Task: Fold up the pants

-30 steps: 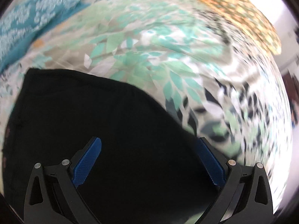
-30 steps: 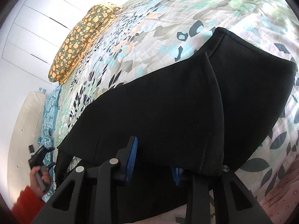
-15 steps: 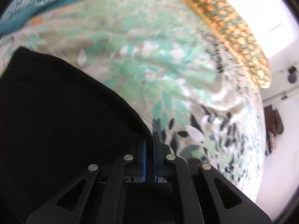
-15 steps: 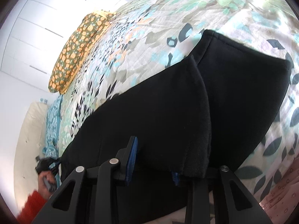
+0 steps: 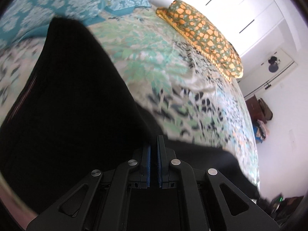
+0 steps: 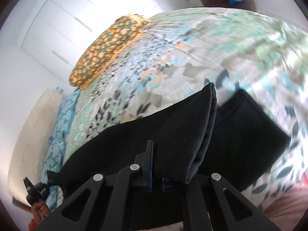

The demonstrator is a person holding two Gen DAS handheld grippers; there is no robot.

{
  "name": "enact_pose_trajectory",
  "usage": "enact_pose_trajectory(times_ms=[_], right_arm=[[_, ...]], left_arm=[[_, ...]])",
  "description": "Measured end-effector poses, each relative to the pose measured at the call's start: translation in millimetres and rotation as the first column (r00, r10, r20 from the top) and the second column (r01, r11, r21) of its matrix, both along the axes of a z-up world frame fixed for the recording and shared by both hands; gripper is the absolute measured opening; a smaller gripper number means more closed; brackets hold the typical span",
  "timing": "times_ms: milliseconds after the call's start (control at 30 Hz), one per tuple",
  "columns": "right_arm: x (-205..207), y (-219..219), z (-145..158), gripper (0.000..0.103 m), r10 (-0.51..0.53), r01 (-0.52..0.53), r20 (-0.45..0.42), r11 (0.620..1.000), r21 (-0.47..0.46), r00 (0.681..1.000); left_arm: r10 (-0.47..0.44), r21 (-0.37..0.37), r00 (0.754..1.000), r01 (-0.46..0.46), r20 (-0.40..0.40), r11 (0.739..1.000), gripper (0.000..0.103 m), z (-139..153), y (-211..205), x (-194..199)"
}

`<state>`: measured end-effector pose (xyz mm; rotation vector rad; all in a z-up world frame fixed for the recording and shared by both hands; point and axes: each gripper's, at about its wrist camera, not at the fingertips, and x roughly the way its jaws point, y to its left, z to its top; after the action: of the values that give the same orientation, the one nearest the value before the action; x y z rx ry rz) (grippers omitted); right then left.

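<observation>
The black pants [image 5: 63, 104] lie on a leaf-patterned bedspread [image 5: 163, 71]. My left gripper [image 5: 153, 150] is shut on the near edge of the pants and holds that edge lifted off the bed. In the right wrist view the pants [image 6: 173, 134] rise in a folded ridge above the bedspread [image 6: 173, 57]. My right gripper [image 6: 156, 165] is shut on the pants' edge, and the cloth drapes over its right finger. The other hand-held gripper [image 6: 35, 189] shows at the far left, at the pants' other end.
An orange-dotted green pillow [image 5: 204, 36] and a teal patterned pillow [image 5: 57, 5] lie at the head of the bed. White wardrobe doors [image 6: 63, 28] stand behind. A dark dresser with clothes [image 5: 259, 111] stands by the wall. Pink fabric [image 6: 284, 207] lies at lower right.
Both grippers have closed on the pants' edge, the left first, and lifted it. The cloth now rises off the bed and both views tilt up toward the pillows.
</observation>
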<state>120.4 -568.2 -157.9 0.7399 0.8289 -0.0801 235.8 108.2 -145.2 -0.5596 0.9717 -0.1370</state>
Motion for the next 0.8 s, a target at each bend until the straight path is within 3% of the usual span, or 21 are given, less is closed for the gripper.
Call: enact_pose_trajectory(times_ms=[167, 300, 367, 500, 600, 800], right_arm=[[2, -24, -7, 0.007, 0.057, -0.068, -0.152, 0.995, -0.066, 0.987], [-4, -34, -30, 0.007, 0.046, -0.057, -0.238, 0.998, -0.039, 0.97], [-3, -33, -29, 0.007, 0.049, -0.061, -0.23, 0.997, -0.046, 0.972], [-6, -42, -5, 0.006, 0.026, -0.031, -0.144, 0.999, -0.033, 0.989], [-6, -51, 8, 0.006, 0.01, -0.018, -0.136, 0.998, -0.056, 0.991], [-1, -66, -30, 0.006, 0.027, -0.064, -0.335, 0.993, -0.099, 0.942]], left_arm=[[-0.065, 0.057, 0.994, 0.07, -0.089, 0.996, 0.004, -31, -23, -67], [-0.099, 0.059, 0.983, 0.11, -0.157, 0.992, 0.004, -51, -33, -76], [-0.091, 0.051, 0.985, 0.099, -0.146, 0.994, 0.004, -48, -31, -72], [-0.042, -0.033, 0.995, 0.039, -0.087, 0.999, 0.004, -27, -13, -69], [-0.052, -0.019, 0.997, 0.051, -0.06, 0.999, 0.004, -14, -13, -73], [-0.105, 0.041, 0.979, 0.113, -0.172, 0.993, 0.004, -41, -22, -95]])
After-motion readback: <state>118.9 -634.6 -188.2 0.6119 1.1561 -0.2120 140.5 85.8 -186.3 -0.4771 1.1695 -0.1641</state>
